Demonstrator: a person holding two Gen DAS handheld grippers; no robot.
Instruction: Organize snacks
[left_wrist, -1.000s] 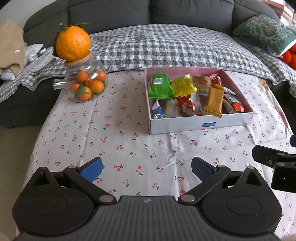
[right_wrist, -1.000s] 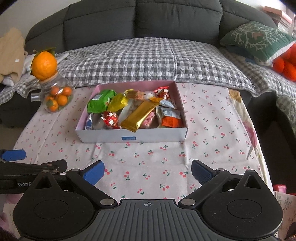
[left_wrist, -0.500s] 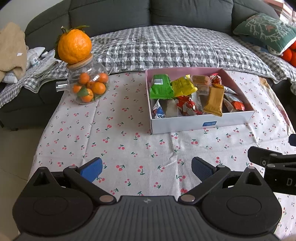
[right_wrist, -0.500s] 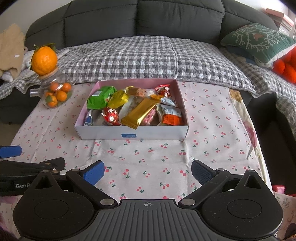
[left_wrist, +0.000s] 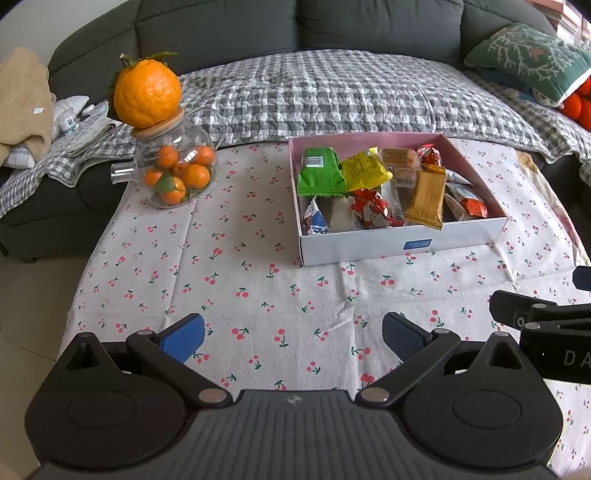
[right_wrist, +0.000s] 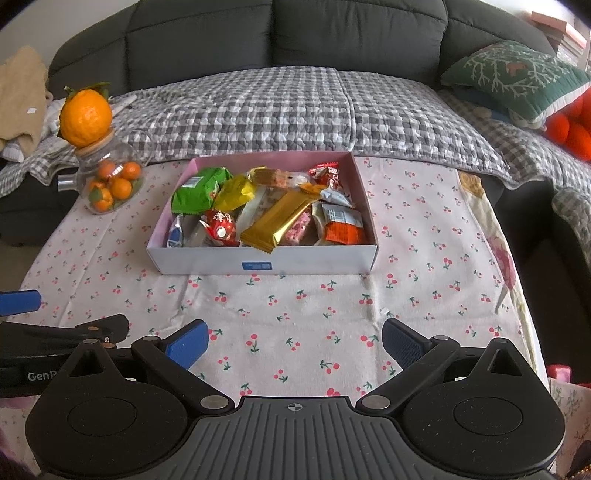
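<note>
A white box with a pink inside (left_wrist: 402, 245) (right_wrist: 258, 264) stands on the cherry-print tablecloth and holds several wrapped snacks: a green pack (left_wrist: 319, 171) (right_wrist: 197, 190), a yellow pack (left_wrist: 364, 170), a gold bar (left_wrist: 424, 199) (right_wrist: 280, 221), a red wrapped sweet (left_wrist: 371, 208) and an orange-and-white packet (right_wrist: 341, 227). My left gripper (left_wrist: 293, 336) is open over the cloth, short of the box. My right gripper (right_wrist: 295, 341) is open too, nothing between its fingers. Each gripper shows at the edge of the other's view.
A glass jar of small oranges (left_wrist: 175, 173) (right_wrist: 110, 182) with a large orange (left_wrist: 147, 94) on its lid stands at the table's back left. Behind is a dark sofa with a checked blanket (left_wrist: 332, 96) and a green cushion (right_wrist: 517, 77). The table edge drops off left and right.
Both grippers have drawn slightly back and up, so the box and jar sit a little lower in view. Both stay open and nothing has been picked up.
</note>
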